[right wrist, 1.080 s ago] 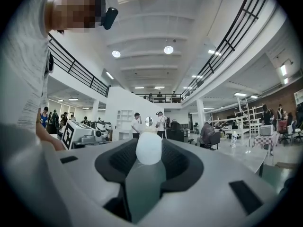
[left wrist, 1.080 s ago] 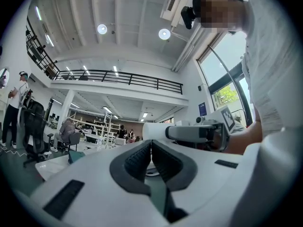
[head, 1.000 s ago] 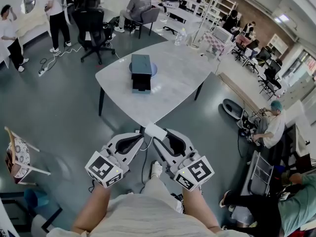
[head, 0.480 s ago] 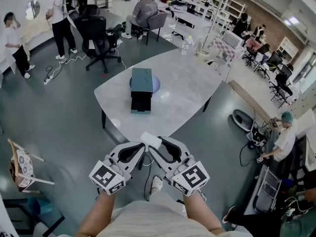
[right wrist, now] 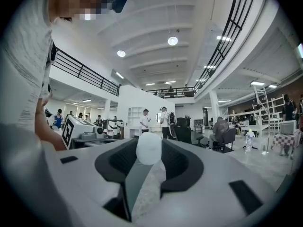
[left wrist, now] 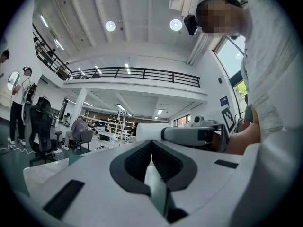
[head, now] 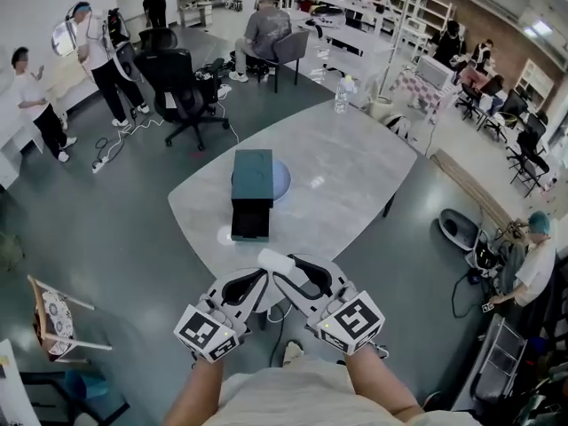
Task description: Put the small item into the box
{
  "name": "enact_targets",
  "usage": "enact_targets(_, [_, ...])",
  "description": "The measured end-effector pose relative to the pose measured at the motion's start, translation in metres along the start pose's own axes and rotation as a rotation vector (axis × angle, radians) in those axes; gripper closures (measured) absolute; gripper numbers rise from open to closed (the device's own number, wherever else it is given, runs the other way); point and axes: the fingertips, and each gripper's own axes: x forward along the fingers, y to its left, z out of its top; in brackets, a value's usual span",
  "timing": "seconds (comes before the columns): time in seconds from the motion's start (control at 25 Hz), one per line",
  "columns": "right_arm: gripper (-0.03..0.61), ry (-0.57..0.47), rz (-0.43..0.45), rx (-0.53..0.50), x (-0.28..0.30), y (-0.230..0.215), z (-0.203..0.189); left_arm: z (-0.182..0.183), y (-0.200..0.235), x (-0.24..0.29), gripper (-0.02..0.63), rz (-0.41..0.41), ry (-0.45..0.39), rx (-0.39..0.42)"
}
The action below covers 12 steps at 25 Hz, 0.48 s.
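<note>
A small white item [head: 276, 261] is held below the near edge of the grey table [head: 346, 176], with my right gripper [head: 279, 273] shut on it. In the right gripper view the white item [right wrist: 149, 149] shows end-on as a rounded white shape between the dark pads of the right gripper [right wrist: 149, 144]. My left gripper [head: 263, 277] sits beside it, tips close to the right one's, shut and empty; its pads [left wrist: 142, 157] meet in the left gripper view, where the white item [left wrist: 147, 132] shows ahead. A dark teal box [head: 253, 177] with an open drawer [head: 250, 224] stands on the table.
The box rests on a pale blue disc [head: 282, 181]. A clear bottle [head: 342, 97] stands at the table's far edge. A black office chair [head: 182, 78] and standing people [head: 35, 105] are at the left, and a small chair [head: 55, 316] is at the lower left.
The table and box have come nearer and lower in the head view. Both grippers keep their pose together, the white item still in the right one.
</note>
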Motion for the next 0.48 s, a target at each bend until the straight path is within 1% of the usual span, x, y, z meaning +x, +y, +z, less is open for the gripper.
enact_targets(0.24, [0.403, -0.001, 0.040, 0.020, 0.009, -0.030, -0.006, -0.006, 0.015, 0.025, 0.592, 0.035, 0.028, -0.001])
enact_targets(0.48, [0.403, 0.023, 0.044, 0.034, 0.042, -0.051, -0.017, -0.014, 0.052, 0.037, 0.592, 0.020, 0.054, 0.004])
